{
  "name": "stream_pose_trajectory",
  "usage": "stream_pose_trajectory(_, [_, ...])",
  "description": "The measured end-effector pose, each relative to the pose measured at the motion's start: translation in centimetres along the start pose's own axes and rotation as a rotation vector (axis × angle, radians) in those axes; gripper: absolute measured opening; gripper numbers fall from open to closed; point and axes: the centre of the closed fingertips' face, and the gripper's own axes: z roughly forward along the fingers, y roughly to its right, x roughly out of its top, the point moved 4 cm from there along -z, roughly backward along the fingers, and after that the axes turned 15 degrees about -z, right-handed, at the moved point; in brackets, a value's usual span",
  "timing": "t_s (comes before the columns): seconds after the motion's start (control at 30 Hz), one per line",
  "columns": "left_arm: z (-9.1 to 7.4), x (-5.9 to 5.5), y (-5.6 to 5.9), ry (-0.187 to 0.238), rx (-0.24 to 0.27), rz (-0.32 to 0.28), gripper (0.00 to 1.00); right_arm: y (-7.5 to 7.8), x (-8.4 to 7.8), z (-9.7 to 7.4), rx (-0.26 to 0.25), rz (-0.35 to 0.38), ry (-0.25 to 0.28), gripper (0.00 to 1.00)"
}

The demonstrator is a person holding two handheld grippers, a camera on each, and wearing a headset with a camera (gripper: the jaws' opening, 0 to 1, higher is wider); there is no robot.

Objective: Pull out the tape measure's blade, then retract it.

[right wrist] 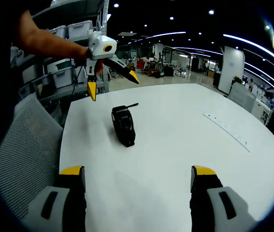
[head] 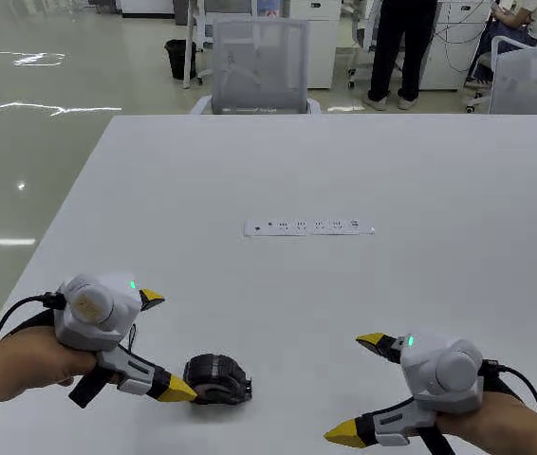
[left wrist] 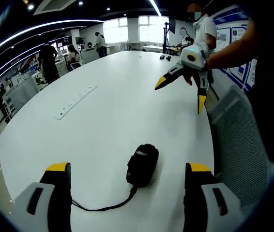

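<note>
A black tape measure [head: 217,379] lies on the white table [head: 344,171] near its front edge, blade not pulled out that I can see. In the left gripper view the tape measure [left wrist: 143,164] sits just ahead between the jaws, a thin black strap trailing from it. My left gripper [head: 164,343] is open, its lower fingertip right beside the case. My right gripper [head: 359,387] is open too, well to the right of the case. The right gripper view has the tape measure [right wrist: 123,124] further off, with the left gripper [right wrist: 113,77] above it.
A white power strip [head: 308,227] lies flat at the table's middle. A mesh chair [head: 259,66] stands at the far edge. People stand beyond the table at the back right.
</note>
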Motion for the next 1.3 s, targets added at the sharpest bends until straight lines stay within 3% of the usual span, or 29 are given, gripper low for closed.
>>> stream_pose_trajectory(0.33, [2.0, 0.5, 0.0, -0.061, -0.019, 0.057, 0.94, -0.2, 1.6, 2.8, 0.088, -0.073, 0.004, 0.89])
stream_pose_trajectory(0.5, [2.7, 0.8, -0.1, -0.090, -0.013, 0.119, 0.89, 0.0, 2.5, 4.0, 0.104, -0.084, 0.015, 0.84])
stream_pose_trajectory(0.77, [3.6, 1.3, 0.6, -0.136, -0.058, 0.140, 0.85, 0.1, 3.9, 6.2, 0.154, -0.143, 0.013, 0.80])
stream_pose_trajectory(0.93, [4.3, 0.8, 0.8, -0.190, -0.077, 0.175, 0.79, 0.3, 4.3, 7.7, 0.184, -0.152, 0.005, 0.77])
stream_pose_trajectory(1.3, [5.8, -0.3, 1.1, -0.261, -0.110, 0.191, 0.70, 0.3, 3.5, 10.1, 0.241, -0.159, -0.021, 0.70])
